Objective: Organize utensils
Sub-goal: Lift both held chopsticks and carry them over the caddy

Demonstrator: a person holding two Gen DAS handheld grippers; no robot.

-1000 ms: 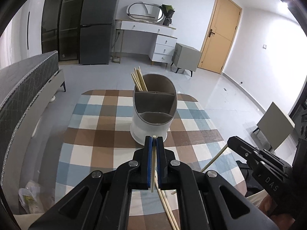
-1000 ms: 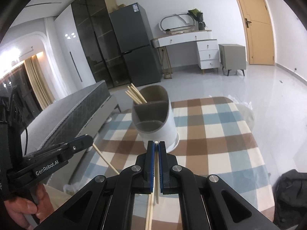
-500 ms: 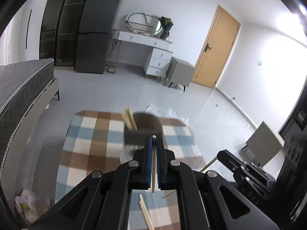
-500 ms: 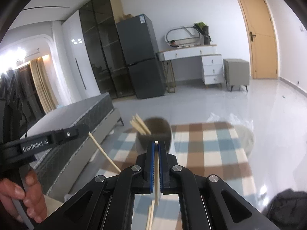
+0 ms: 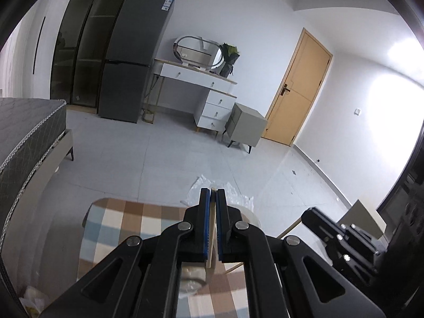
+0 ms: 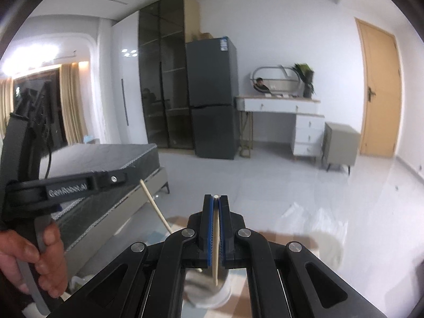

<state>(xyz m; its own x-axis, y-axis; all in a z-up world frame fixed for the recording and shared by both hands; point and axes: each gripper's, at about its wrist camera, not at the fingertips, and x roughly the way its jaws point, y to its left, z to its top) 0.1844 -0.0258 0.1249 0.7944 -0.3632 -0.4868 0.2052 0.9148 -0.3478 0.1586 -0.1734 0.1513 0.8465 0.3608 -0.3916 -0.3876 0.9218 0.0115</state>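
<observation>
On the left, the left gripper is pressed tight on a single pale chopstick, which runs lengthwise between its blue pads with the tip just proud of the fingertips. Below and behind the jaws, a white utensil holder shows only as a blurred patch on the checked tablecloth; what is in it cannot be made out from here. To the right in the same view, the right gripper's black body hangs beside the table with its own chopstick sticking out toward the cloth.

From the right wrist camera, the right gripper is likewise pinching a second chopstick, the stick lying along the gap between the pads, its lower end hanging free over the holder. The holder sits directly beneath the jaws, blurred, its contents unreadable.

Only the right view shows the person's hand wrapped around the left gripper's handle at the far left edge, and the left chopstick poking out sideways from that tool. Only the left view shows crumpled clear plastic on the floor past the table's far edge.
</observation>
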